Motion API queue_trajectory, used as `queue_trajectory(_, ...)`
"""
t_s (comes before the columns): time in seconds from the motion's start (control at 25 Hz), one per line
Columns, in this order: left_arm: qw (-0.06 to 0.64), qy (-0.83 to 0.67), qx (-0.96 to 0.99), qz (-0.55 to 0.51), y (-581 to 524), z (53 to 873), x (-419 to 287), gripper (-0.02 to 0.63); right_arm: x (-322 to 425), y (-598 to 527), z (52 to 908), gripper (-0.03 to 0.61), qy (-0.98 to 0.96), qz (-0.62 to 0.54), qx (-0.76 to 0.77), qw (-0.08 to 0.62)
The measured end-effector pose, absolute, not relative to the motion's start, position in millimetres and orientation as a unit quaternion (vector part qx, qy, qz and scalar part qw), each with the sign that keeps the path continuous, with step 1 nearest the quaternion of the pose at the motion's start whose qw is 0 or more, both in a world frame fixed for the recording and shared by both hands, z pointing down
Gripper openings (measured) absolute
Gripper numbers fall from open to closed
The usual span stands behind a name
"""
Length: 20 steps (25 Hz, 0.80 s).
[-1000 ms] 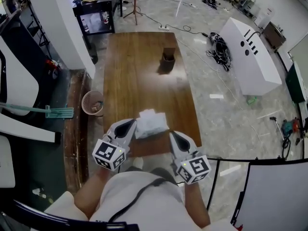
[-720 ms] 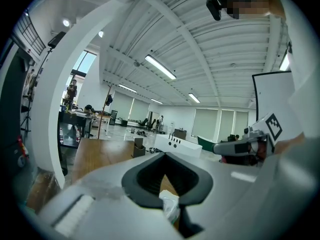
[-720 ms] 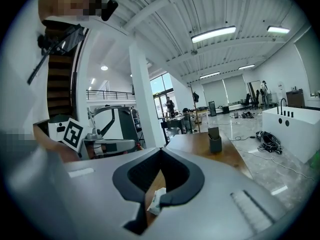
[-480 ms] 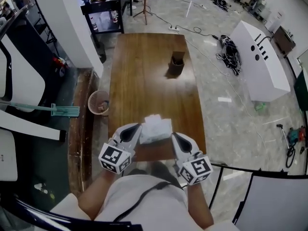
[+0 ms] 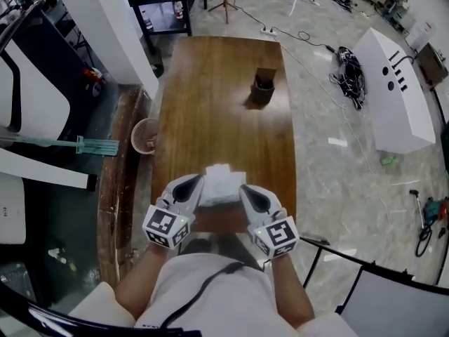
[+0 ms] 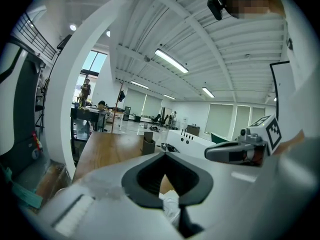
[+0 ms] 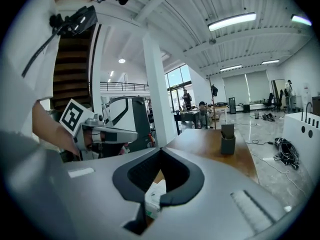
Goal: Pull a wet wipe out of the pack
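The wet wipe pack point(image 5: 224, 184) sits at the near edge of the wooden surface point(image 5: 217, 104), right between the two tools. The left tool point(image 5: 191, 186) and right tool point(image 5: 250, 192) both have their jaws pressed together at the tips, just beside the pack's sides.

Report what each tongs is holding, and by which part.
Nothing: left tongs and right tongs are both shut and empty, flanking the wet wipe pack on the table.
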<state>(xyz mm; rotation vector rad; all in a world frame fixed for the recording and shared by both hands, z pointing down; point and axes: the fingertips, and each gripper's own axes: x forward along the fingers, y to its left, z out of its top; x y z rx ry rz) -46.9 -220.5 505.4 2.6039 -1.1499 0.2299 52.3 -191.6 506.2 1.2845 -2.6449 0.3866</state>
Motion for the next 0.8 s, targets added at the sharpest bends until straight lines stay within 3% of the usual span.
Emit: queue_trajectory(0.8,0.184,-0.403,0.880,0.170,-224,615,-42,0.006,-2,-194,653,0.035,-0.917,0.130,0.265,0.269)
